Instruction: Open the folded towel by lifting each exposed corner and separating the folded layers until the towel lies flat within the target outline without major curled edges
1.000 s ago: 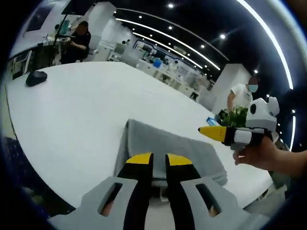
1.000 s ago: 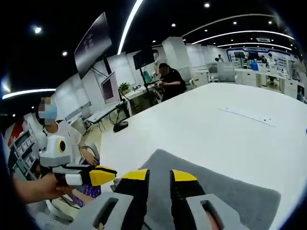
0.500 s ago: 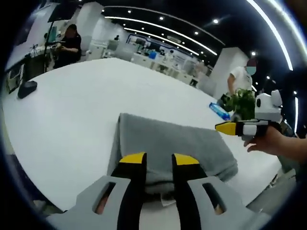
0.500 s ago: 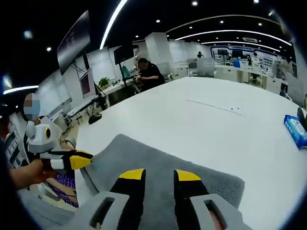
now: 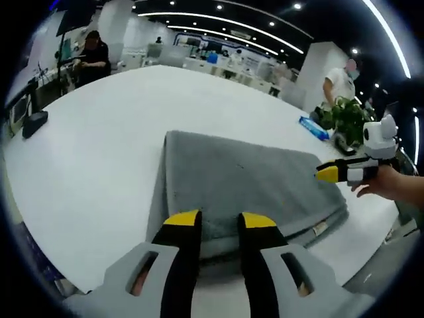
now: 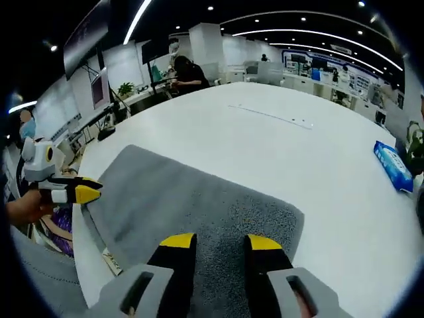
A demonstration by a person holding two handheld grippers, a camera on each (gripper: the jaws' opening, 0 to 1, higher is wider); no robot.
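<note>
The white surface (image 5: 86, 159) carries the grey towel (image 5: 245, 179), still folded, lying directly ahead of my left tool (image 5: 220, 222) and under the tips of my right tool (image 6: 221, 244); I see no target outline. Both tools stand open with a clear gap, gripping nothing. A small tag (image 6: 111, 262) protrudes at the near edge beside my right tool; in my judgement, pinching too deep there would lift several layers together.
</note>
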